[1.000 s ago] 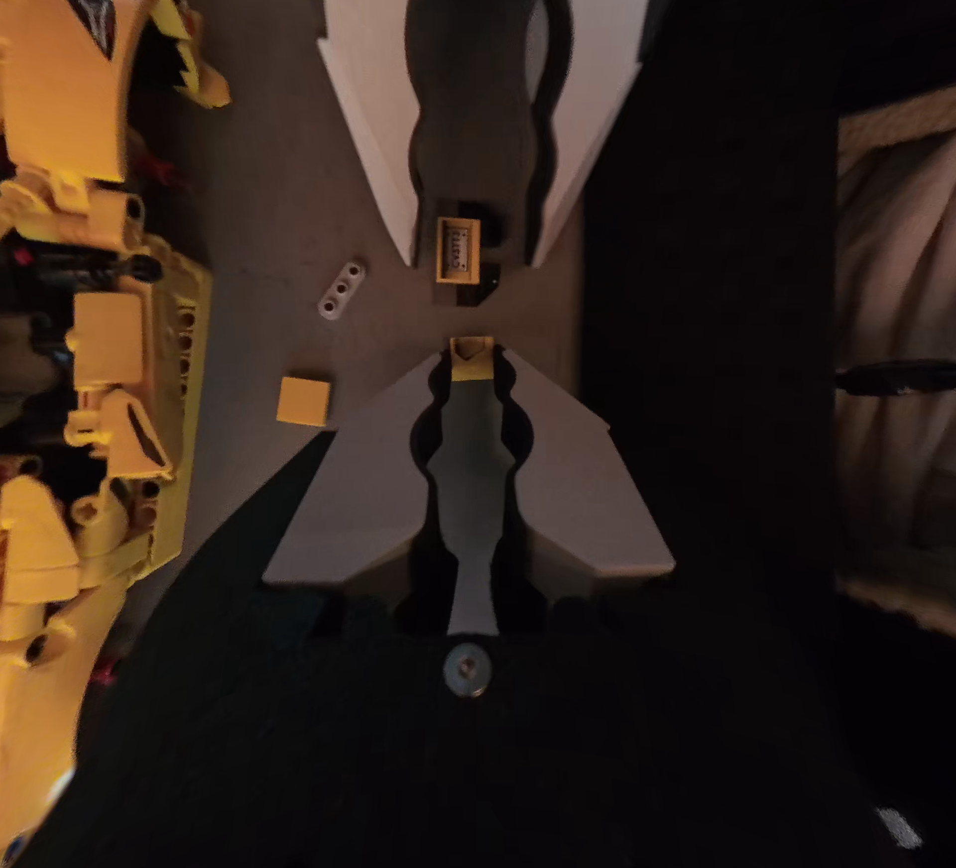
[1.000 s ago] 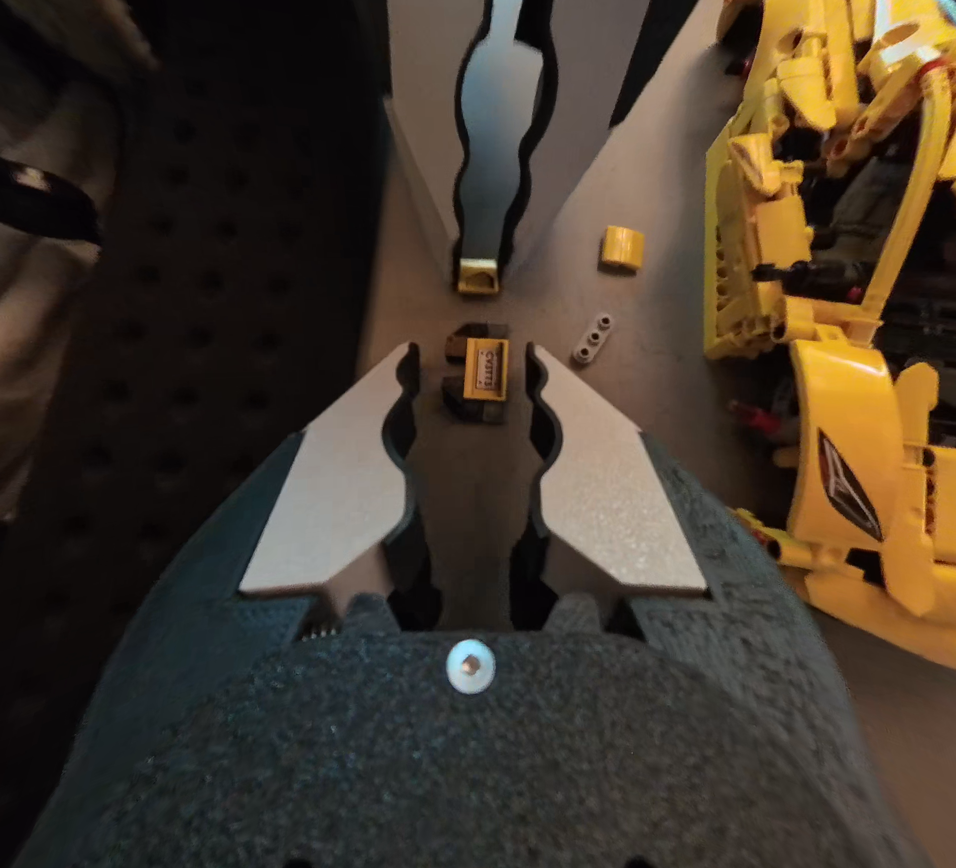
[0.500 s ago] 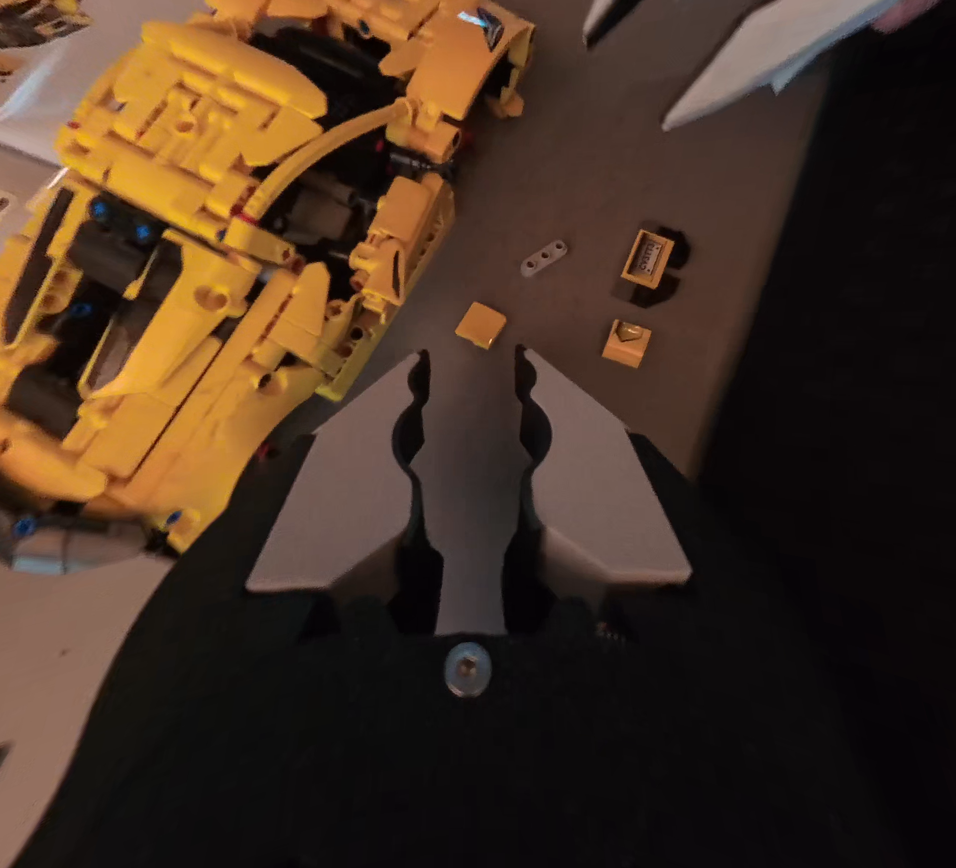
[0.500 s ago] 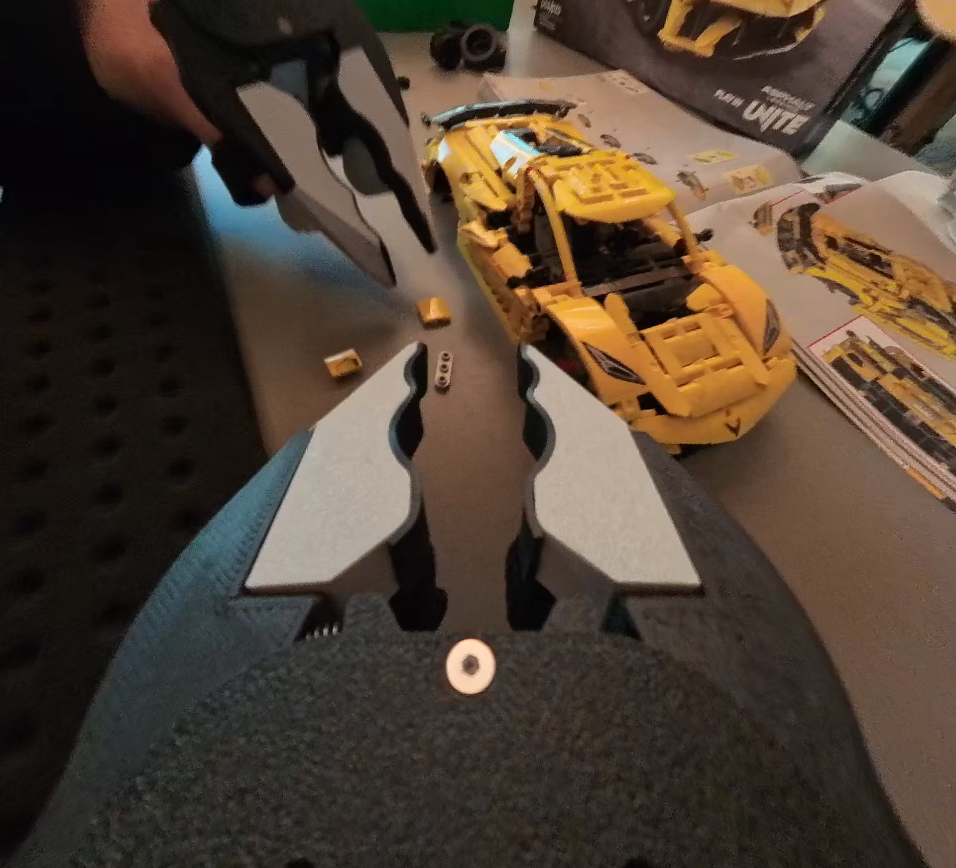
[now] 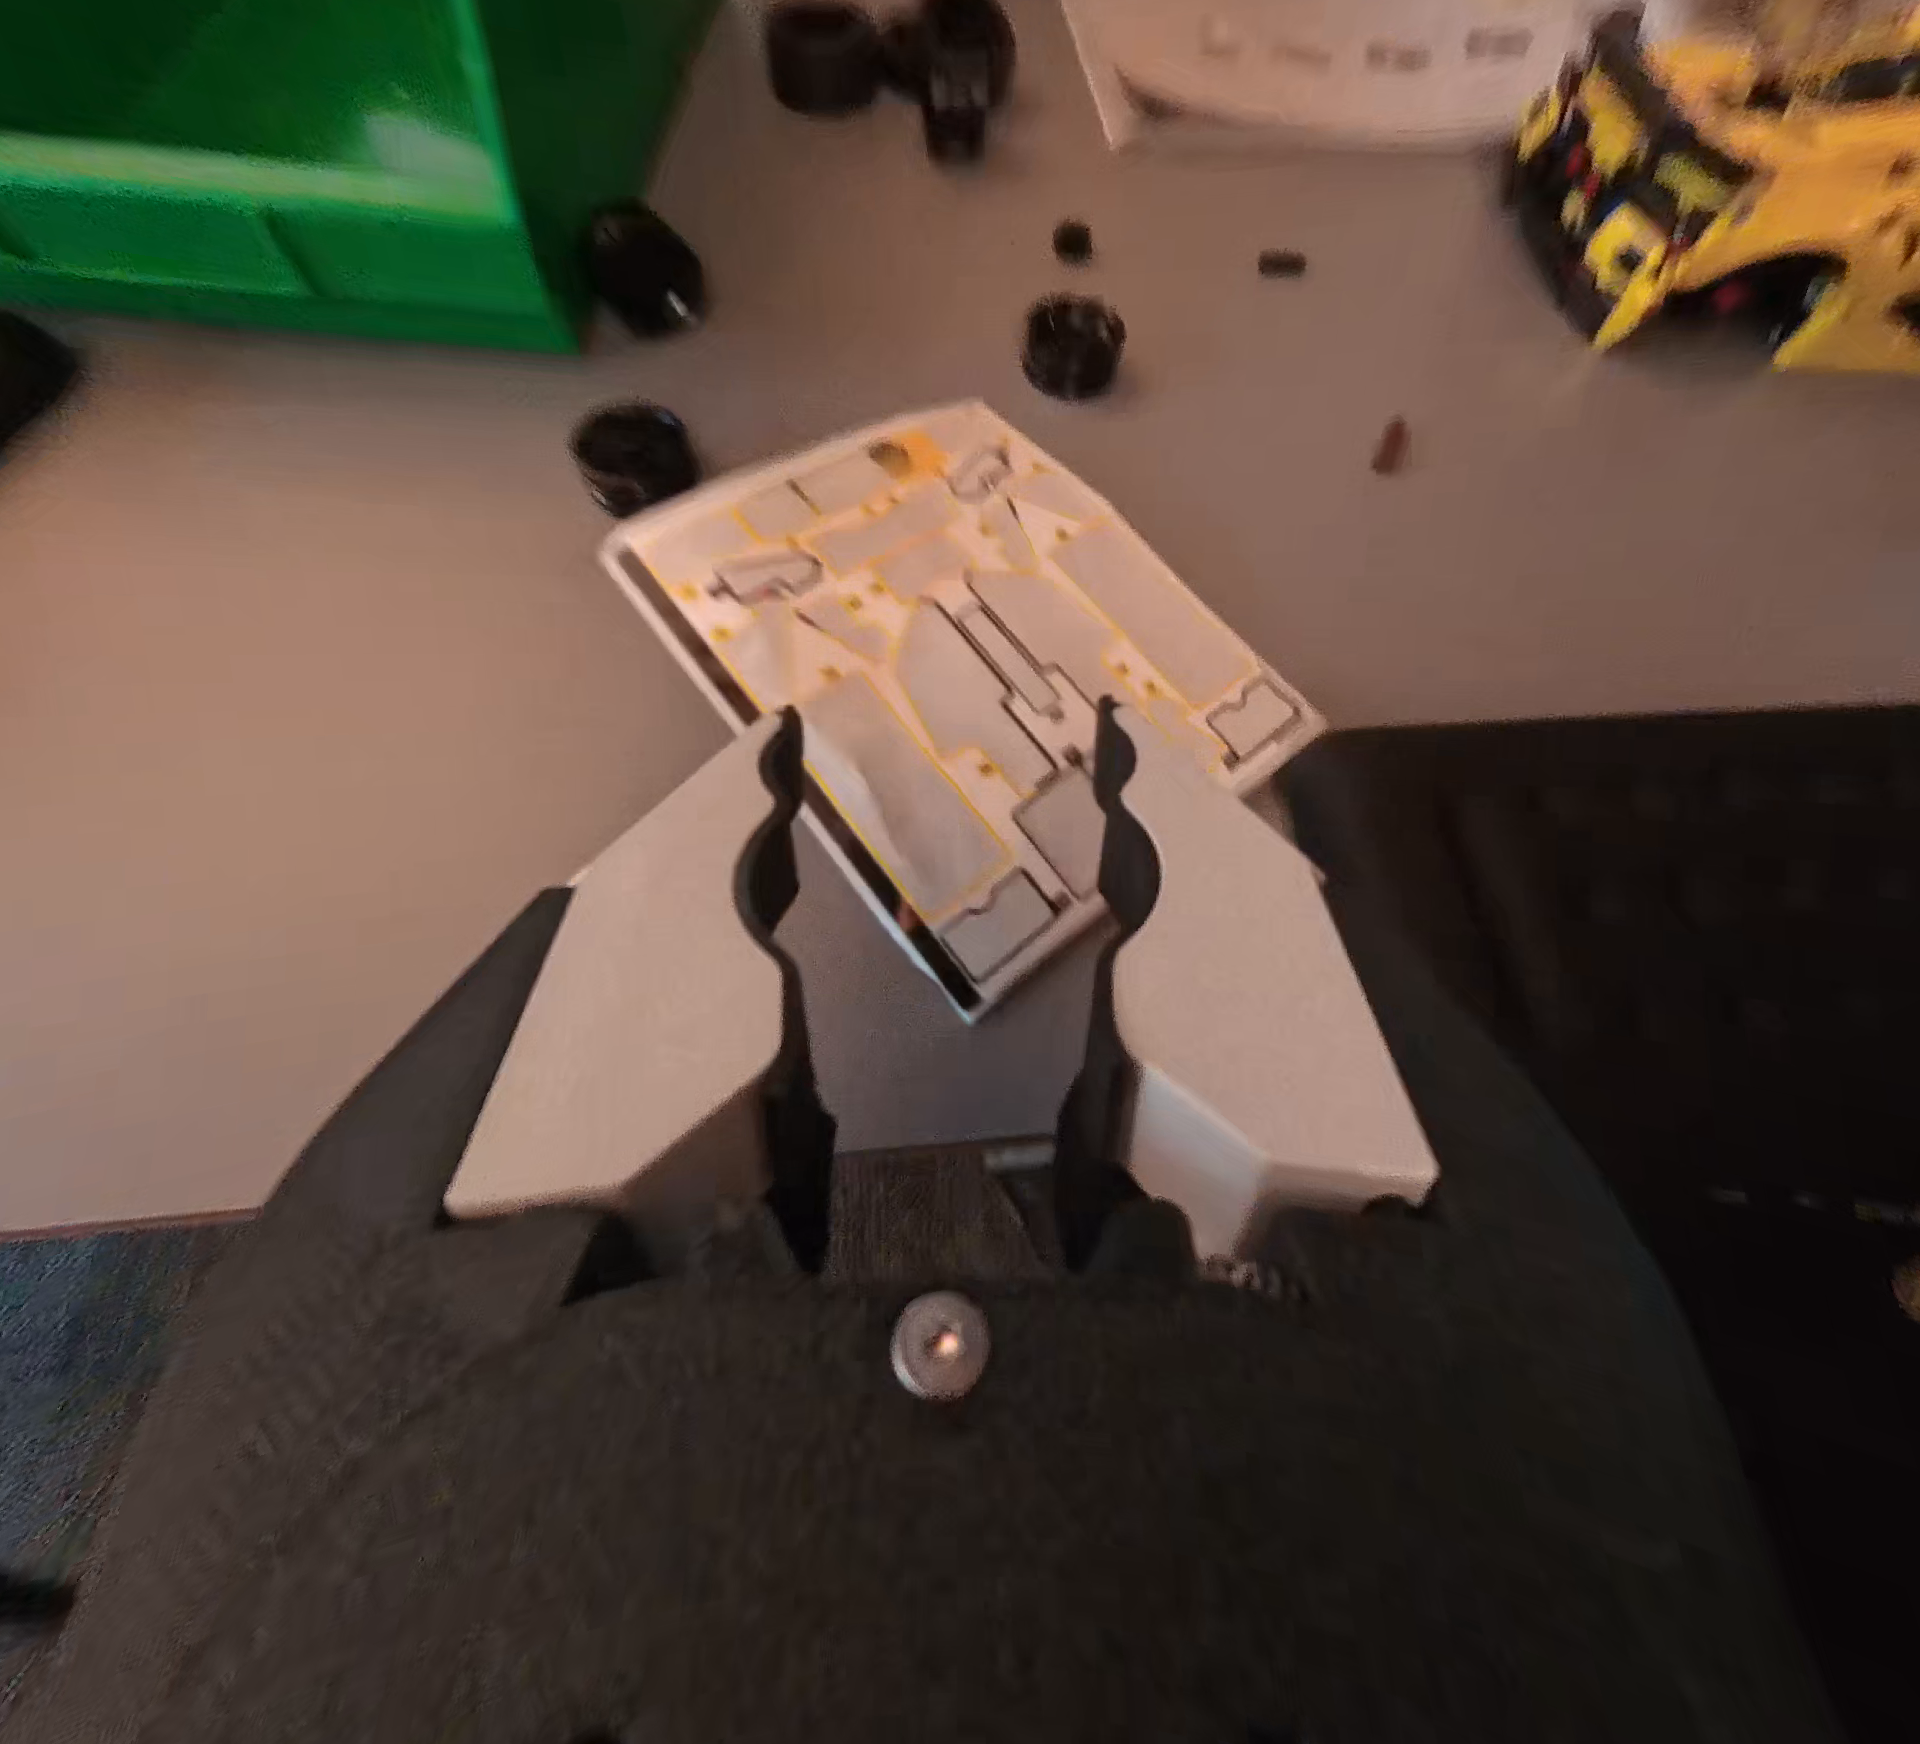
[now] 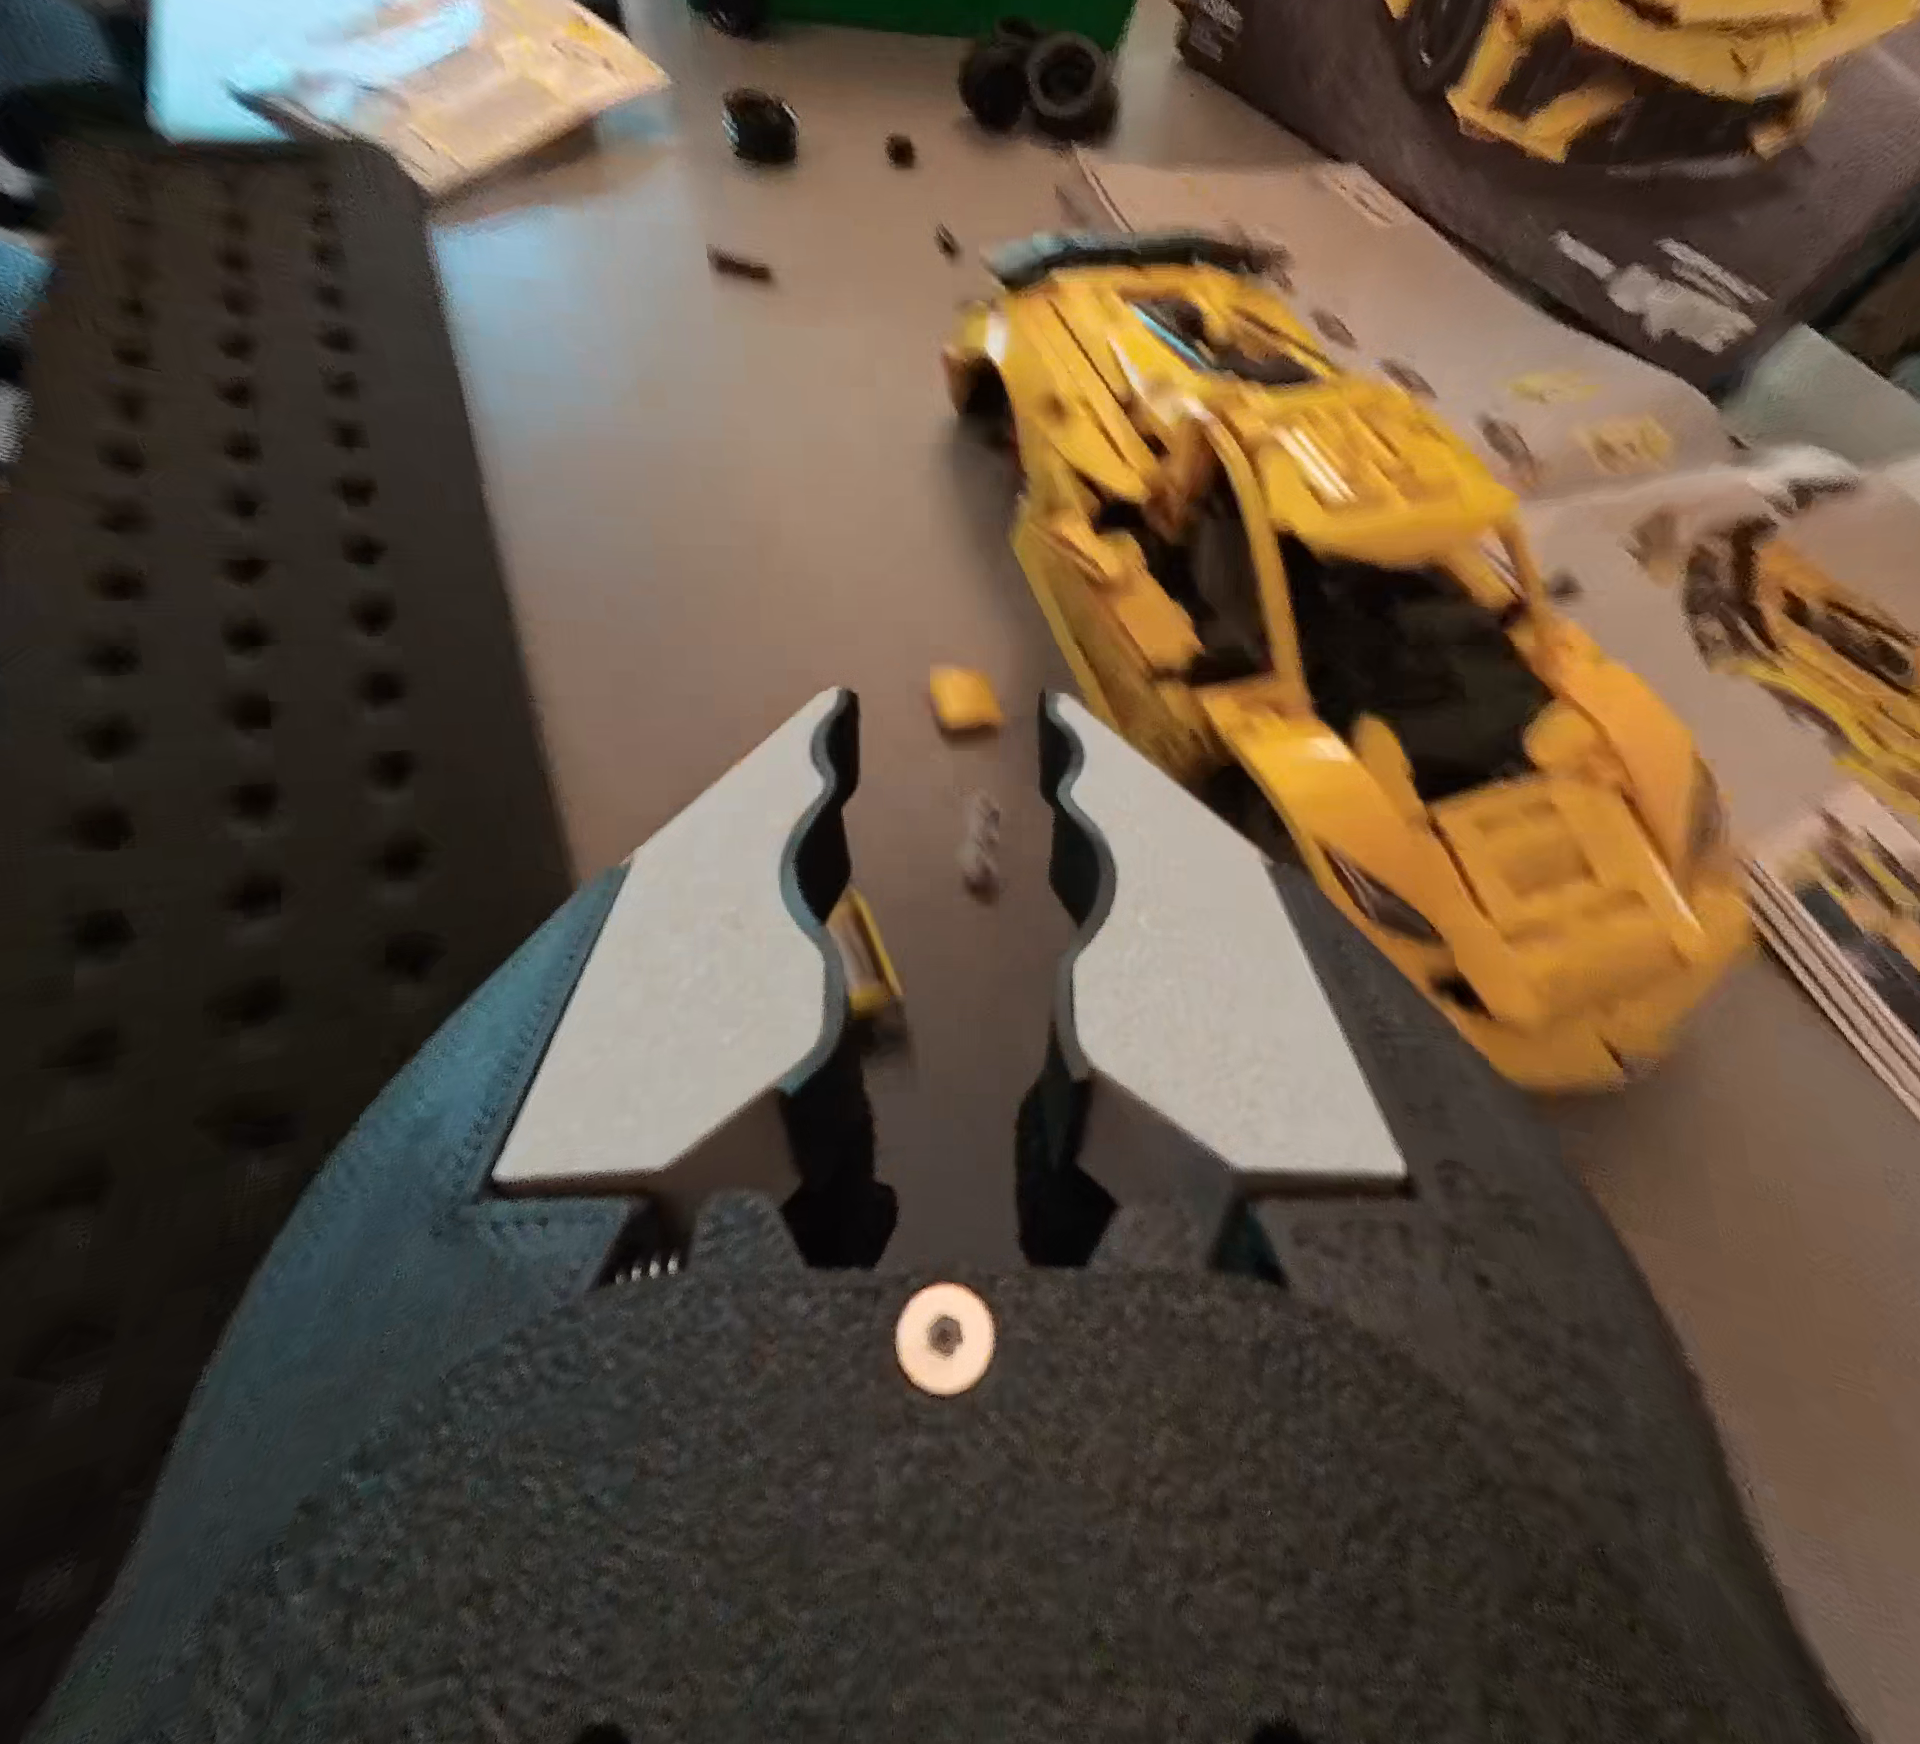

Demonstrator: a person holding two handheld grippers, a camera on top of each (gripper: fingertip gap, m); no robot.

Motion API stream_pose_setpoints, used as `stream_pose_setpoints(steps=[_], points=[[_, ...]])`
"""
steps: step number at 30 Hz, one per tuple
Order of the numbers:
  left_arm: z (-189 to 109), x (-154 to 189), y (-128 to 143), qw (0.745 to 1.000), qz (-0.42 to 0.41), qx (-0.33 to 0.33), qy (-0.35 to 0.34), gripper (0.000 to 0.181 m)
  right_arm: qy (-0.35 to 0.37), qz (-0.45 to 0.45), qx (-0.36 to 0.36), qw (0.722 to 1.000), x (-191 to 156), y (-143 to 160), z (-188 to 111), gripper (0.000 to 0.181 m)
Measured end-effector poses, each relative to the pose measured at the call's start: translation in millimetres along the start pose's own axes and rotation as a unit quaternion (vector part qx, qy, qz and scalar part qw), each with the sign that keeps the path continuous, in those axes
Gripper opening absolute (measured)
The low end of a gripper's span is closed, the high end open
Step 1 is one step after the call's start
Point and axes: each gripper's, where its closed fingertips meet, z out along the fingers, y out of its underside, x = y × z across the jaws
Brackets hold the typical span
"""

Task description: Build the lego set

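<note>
The left gripper (image 5: 943, 738) is hovering with its jaws standing apart and holding nothing, above a sticker sheet (image 5: 966, 645) that is lying flat near the front edge of the grey tabletop (image 5: 312, 655). Behind the sheet, several black tyres (image 5: 1073, 331) are sitting loose on the tabletop, one of them (image 5: 632, 456) just beside the sheet's far corner, and a green bin (image 5: 312, 84) is standing at the far left. A black perforated mat (image 5: 1610, 967) is covering the tabletop's front edge to the right of the sheet.

The right gripper (image 6: 948, 728) is also hanging empty with its jaws apart, over the strip of tabletop between the mat and the yellow lego car (image 6: 1299, 634). The car is resting on the tabletop to the right of this gripper, partly on an open instruction booklet (image 6: 1849, 946). A small yellow curved piece (image 6: 964, 699) is lying just beside the car, a small grey beam with holes (image 6: 981, 842) is lying between the fingers in this view, and a yellow-and-black piece (image 6: 868, 967) is showing partly behind the left finger. The set's box (image 6: 1558, 32) is standing at the far right corner.
</note>
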Motion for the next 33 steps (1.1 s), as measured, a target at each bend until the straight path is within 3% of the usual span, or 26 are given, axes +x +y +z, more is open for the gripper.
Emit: stream_pose_setpoints(steps=[3, 7, 12, 13, 14, 15, 16, 20, 23, 26, 28, 29, 32, 33], points=[[5, -32, -7, 0.999, -0.033, 0.015, -0.030, 0.058, -0.087, 0.013, 0.030, 0.996, -46, -44, 33, 0.035], [25, -56, 6, 0.992, -0.104, -0.065, 0.011, 0.058, -0.188, 0.004, 0.072, 0.980, -100, -104, 70, 0.035], [40, -38, 9, 0.975, -0.163, -0.110, 0.105, 0.056, -0.286, 0.037, 0.083, 0.954, -128, -138, 92, 0.033], [41, -33, 8, 0.971, -0.171, -0.113, 0.124, 0.046, -0.307, 0.048, 0.075, 0.948, -129, -141, 97, 0.033], [42, -26, 6, 0.966, -0.175, -0.114, 0.151, 0.023, -0.332, 0.062, 0.059, 0.939, -131, -141, 104, 0.034], [40, -17, 1, 0.961, -0.177, -0.106, 0.185, 0.004, -0.361, 0.077, 0.039, 0.929, -133, -139, 110, 0.037], [37, -9, -5, 0.958, -0.170, -0.091, 0.212, 0.000, -0.384, 0.092, 0.021, 0.918, -135, -138, 116, 0.039], [-2, 32, -42, 0.944, -0.068, 0.006, 0.321, 0.000, -0.405, 0.145, 0.047, 0.902, -129, -150, 140, 0.039], [-49, 78, -77, 0.889, -0.023, 0.082, 0.450, 0.000, -0.423, 0.223, 0.102, 0.872, -122, -170, 142, 0.058], [-61, 112, -88, 0.864, 0.019, 0.077, 0.498, 0.000, -0.473, 0.263, 0.144, 0.828, -121, -192, 120, 0.060], [-66, 131, -97, 0.842, 0.031, 0.076, 0.533, 0.000, -0.450, 0.259, 0.158, 0.840, -112, -197, 118, 0.060], [-63, 136, -102, 0.841, 0.030, 0.078, 0.534, 0.000, -0.446, 0.254, 0.166, 0.842, -107, -199, 115, 0.057], [-47, 148, -107, 0.842, 0.024, 0.056, 0.536, 0.000, -0.518, 0.257, 0.186, 0.794, -107, -207, 81, 0.006], [-41, 152, -108, 0.842, 0.021, 0.056, 0.536, 0.000, -0.514, 0.258, 0.186, 0.797, -104, -206, 78, 0.000]])
